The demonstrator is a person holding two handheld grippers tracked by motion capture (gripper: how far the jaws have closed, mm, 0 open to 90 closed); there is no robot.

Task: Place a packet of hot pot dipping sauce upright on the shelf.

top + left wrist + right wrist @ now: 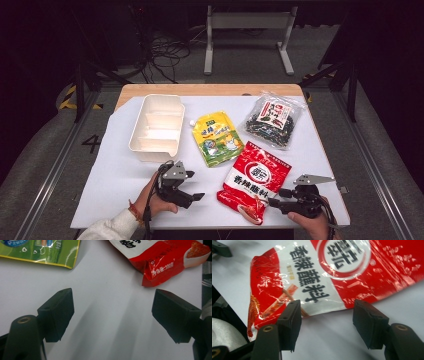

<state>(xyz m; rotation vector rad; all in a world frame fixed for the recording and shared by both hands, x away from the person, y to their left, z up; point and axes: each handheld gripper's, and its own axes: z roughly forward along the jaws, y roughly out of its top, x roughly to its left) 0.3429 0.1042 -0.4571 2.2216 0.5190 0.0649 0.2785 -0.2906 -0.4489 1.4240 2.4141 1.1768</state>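
A red and white snack packet [255,182] lies flat at the front right of the white table cover [115,170]. My right gripper [277,196] is at the packet's near right edge. In the right gripper view its jaws stand open [327,317], with the packet's [332,275] white edge just between the tips and the pads not pressing on it. My left gripper [192,194] is open to the left of the packet's front corner. In its own view [112,312] only bare table lies between the jaws, and the red packet [162,262] lies ahead to the right.
A green and yellow spouted pouch [217,139] lies mid-table, seen too in the left gripper view [42,252]. A white divided tray [137,127] stands at the back left. A clear packet of dark food [270,120] is at the back right. The table's front edge runs close under both hands.
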